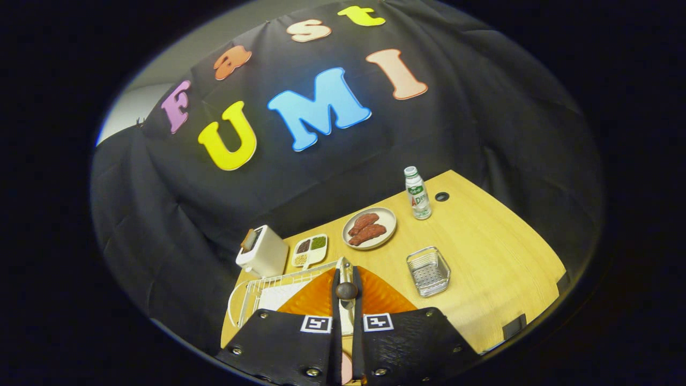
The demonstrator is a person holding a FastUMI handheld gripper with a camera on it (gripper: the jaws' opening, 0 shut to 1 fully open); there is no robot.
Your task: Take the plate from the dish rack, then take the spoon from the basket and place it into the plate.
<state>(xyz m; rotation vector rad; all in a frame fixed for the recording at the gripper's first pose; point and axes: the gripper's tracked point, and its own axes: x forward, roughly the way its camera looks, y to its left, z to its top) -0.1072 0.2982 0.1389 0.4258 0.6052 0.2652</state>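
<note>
Between fingers, spoon [346, 284] clamped by gripper [346, 287] over orange plate [316, 298]; slick, stiff handle; basket [427, 272] at two o'clock.

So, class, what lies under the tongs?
An orange plate, beside the dish rack, lies under the tongs, which are shut on a spoon. The plate's middle and near rim are covered by the tongs.
</note>
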